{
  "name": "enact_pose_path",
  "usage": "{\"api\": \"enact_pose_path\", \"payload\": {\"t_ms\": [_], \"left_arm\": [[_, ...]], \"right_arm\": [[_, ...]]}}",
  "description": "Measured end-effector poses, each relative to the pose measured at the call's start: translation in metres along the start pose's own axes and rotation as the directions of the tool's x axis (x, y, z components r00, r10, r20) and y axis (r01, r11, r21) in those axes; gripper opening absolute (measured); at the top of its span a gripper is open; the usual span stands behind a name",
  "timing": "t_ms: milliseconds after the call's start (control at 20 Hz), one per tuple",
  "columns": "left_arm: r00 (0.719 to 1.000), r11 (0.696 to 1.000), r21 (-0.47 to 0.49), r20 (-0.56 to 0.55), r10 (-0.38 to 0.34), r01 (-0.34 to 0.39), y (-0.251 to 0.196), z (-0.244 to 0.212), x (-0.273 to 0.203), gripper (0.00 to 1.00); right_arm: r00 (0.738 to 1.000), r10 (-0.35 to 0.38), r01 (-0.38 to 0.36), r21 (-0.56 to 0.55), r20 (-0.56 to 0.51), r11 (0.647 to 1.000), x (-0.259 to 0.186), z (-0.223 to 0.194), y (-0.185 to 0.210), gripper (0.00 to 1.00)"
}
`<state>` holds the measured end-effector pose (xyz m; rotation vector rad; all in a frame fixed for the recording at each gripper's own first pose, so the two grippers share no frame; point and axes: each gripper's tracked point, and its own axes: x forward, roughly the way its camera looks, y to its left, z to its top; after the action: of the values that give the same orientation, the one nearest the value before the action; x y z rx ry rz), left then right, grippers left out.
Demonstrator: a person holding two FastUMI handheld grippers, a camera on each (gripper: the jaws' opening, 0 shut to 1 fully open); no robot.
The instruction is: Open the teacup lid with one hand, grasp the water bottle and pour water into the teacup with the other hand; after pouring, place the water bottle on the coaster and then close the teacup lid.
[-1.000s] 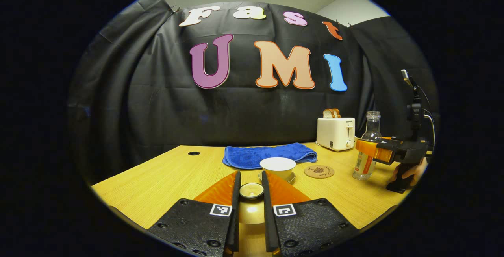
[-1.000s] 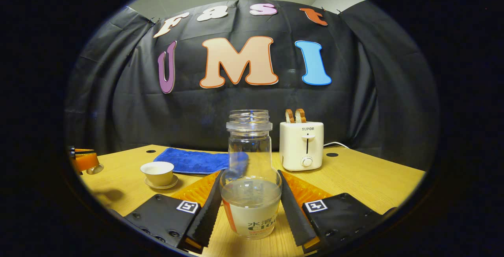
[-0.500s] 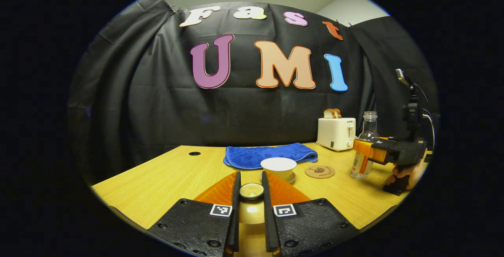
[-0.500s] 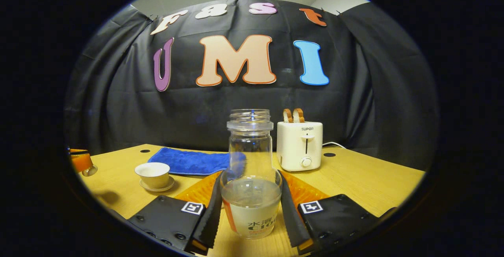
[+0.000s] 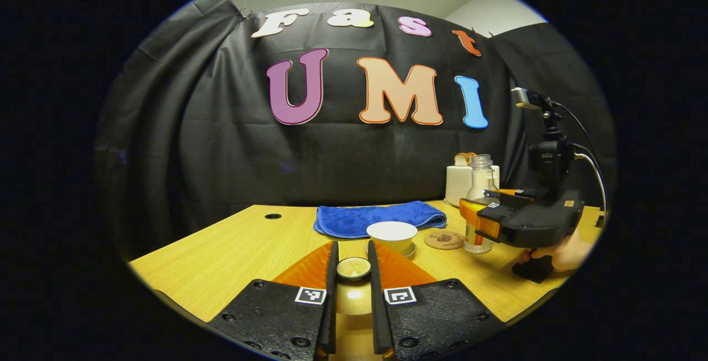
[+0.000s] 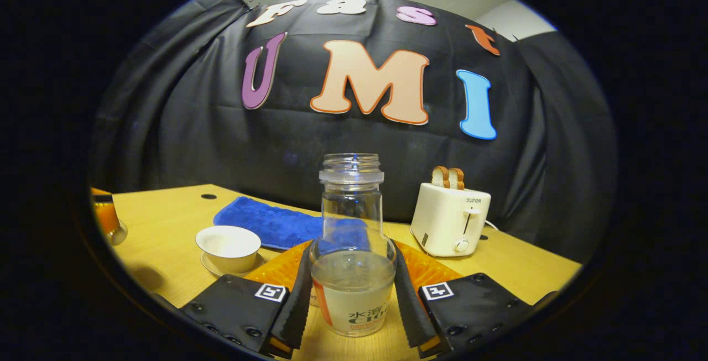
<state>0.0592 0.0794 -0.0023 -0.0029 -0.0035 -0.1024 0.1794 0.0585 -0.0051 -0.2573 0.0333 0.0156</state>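
The open white teacup [image 5: 391, 234] stands on its saucer at mid-table. Just in front of it my left gripper [image 5: 352, 255] is shut on the small round lid [image 5: 354, 268] and holds it above the table. My right gripper [image 6: 350, 251] is shut on the clear, uncapped water bottle [image 6: 352, 272], upright and partly full. In the left gripper view the bottle [image 5: 479, 206] and right gripper [image 5: 474, 216] stand right beside the round coaster [image 5: 444, 239], to the teacup's right. In the right gripper view the teacup [image 6: 229, 244] lies to the left, with the left gripper [image 6: 105, 218] and lid [image 6: 117, 233] at the far left.
A folded blue towel [image 5: 379, 217] lies behind the teacup. A white toaster [image 6: 451, 220] with bread slices stands at the back right. A hand [image 5: 561, 253] holds the right gripper's handle. The wooden table [image 5: 221, 256] has a cable hole [image 5: 272, 215] at the back left.
The right gripper has carried the bottle leftward, from the table's right side to beside the coaster, and now points more toward the teacup. The left gripper and lid have stayed still.
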Motion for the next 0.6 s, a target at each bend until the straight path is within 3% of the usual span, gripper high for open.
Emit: {"api": "enact_pose_path", "payload": {"t_ms": [150, 250, 350, 450, 600], "left_arm": [[0.999, 0.999, -0.002, -0.003, 0.036, -0.036, 0.019, -0.002, 0.002, 0.23], [0.999, 0.999, -0.001, -0.002, 0.048, -0.048, 0.025, -0.001, 0.002, 0.23], [0.999, 0.999, -0.001, -0.003, 0.049, -0.049, 0.027, -0.001, 0.003, 0.23], [0.999, 0.999, -0.001, -0.003, 0.047, -0.047, 0.027, 0.0, 0.002, 0.23], [0.999, 0.999, -0.002, -0.004, 0.049, -0.049, 0.029, -0.002, 0.002, 0.23]], "right_arm": [[0.999, 0.002, -0.009, -0.164, -0.041, 0.986, 0.007, 0.001, 0.01, 0.73], [0.999, -0.001, -0.016, -0.318, -0.051, 0.948, 0.009, 0.002, 0.015, 0.72], [1.0, -0.002, -0.011, -0.491, -0.027, 0.871, 0.008, 0.01, 0.025, 0.72], [1.0, 0.016, -0.005, -0.645, 0.011, 0.764, 0.007, 0.02, 0.04, 0.74], [0.999, 0.047, -0.032, -0.789, -0.004, 0.613, 0.017, 0.02, 0.049, 0.73]]}}
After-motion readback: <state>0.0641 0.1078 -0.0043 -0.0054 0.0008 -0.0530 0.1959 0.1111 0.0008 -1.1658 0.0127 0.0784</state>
